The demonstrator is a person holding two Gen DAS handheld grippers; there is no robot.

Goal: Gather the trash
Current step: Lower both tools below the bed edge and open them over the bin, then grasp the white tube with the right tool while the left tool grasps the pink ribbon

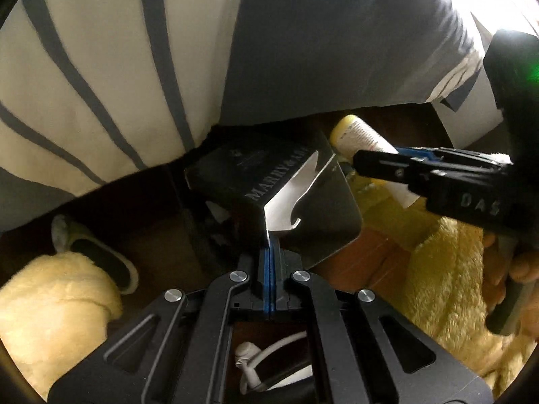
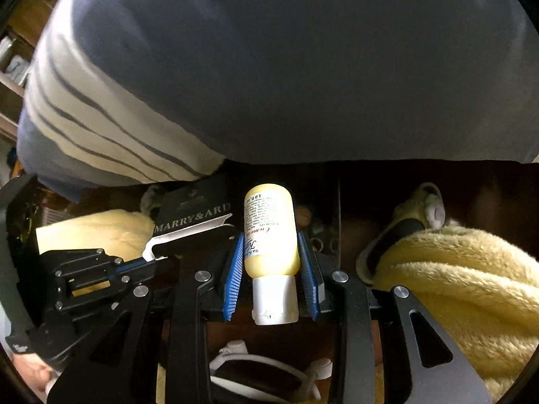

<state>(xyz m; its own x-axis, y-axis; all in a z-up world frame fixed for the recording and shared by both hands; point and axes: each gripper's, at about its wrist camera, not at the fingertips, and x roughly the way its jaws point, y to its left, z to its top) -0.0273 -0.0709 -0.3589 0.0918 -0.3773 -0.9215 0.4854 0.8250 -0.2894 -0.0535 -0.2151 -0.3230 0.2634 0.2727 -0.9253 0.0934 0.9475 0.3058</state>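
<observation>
- While both claws are already loaded, the left gripper is pinched tight on the flap of a black box printed "MARRY&ARD", so the box hangs out ahead of it, low over the dark wood floor.
- Just right of that, the right gripper has its blue pads clamped on a yellow lotion bottle, white cap pointing back toward the camera.
- A striped pillow fills the top of both views; fuzzy yellow pants and slippers sit at the edges.
- Looks like the carry step: both pieces of trash are picked up, no bin in sight.
- Next move probably calls for finding the bin and keeping that thin flap grip from slipping.
</observation>
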